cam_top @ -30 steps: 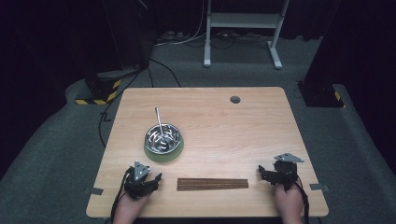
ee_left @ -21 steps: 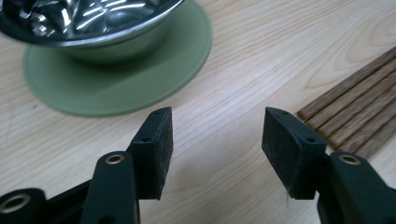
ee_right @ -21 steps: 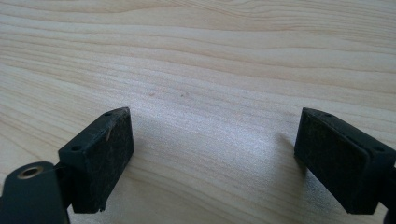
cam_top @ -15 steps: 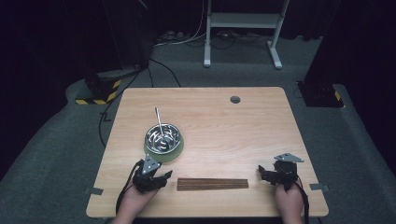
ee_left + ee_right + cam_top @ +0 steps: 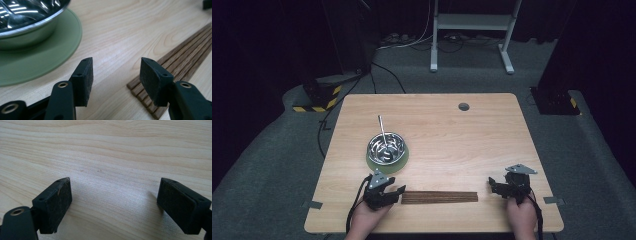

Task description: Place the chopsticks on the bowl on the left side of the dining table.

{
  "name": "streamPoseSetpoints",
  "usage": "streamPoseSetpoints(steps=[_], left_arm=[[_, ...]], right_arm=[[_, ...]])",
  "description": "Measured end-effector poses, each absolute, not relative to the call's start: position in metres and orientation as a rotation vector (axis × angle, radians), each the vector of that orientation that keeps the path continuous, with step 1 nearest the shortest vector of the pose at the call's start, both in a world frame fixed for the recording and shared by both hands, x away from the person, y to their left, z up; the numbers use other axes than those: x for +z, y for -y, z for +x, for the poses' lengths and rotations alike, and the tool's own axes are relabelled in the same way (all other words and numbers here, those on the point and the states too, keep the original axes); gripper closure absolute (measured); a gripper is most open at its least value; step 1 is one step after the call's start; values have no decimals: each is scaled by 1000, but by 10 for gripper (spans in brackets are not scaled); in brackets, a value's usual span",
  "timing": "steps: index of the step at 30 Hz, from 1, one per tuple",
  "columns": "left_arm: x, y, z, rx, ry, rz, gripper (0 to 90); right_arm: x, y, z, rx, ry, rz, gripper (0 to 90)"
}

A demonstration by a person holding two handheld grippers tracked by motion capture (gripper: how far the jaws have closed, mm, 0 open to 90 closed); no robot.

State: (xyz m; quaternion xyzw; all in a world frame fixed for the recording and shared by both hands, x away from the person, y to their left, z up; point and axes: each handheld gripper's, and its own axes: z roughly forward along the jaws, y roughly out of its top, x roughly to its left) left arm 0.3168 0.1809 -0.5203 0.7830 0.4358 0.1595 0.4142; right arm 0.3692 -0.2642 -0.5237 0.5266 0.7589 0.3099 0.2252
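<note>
1. Behind my left claw (image 5: pixel 398 191) sits a steel bowl (image 5: pixel 386 148) on a green mat (image 5: pixel 399 164), with a metal utensil (image 5: pixel 382 131) leaning out of it; the mat's edge lies near the claw, not touching it.
2. Farther back on the counter (image 5: pixel 452 130) I see a round grommet hole (image 5: pixel 463 106), well apart from everything else.
3. Between my two claws lie the sticks (image 5: pixel 439 197): thin dark-brown wooden sticks, side by side in a flat row near the front edge.
4. My left claw has just been narrowing but its jaws are still apart, with bare wood between them; one pad (image 5: pixel 153 80) hangs over the sticks' near end.
5. My right claw (image 5: pixel 493 186) stands wide over bare counter, just off the sticks' far end.
</note>
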Motion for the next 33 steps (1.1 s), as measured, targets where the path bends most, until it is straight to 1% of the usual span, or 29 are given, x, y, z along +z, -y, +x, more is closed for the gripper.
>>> streamPoseSetpoints(steps=[3,5,10,18,23,27,33], left_arm=[[-523,-180,318,379,-1095,1961,440],[-523,-179,318,390,-1087,1984,439],[-524,-178,319,391,-1092,1980,439],[-524,-173,320,431,-1106,2002,447],[-525,-174,324,460,-1145,2003,453],[-522,-175,320,439,-1105,2003,444],[-522,-172,317,427,-1090,2022,437]], right_arm=[[-524,264,369,859,-2087,1449,120],[-524,264,369,859,-2086,1448,120],[-524,264,369,860,-2086,1451,123],[-524,264,369,861,-2089,1440,126],[-524,264,369,861,-2090,1439,127],[-524,264,369,861,-2090,1438,127],[-524,264,369,862,-2090,1437,128]])
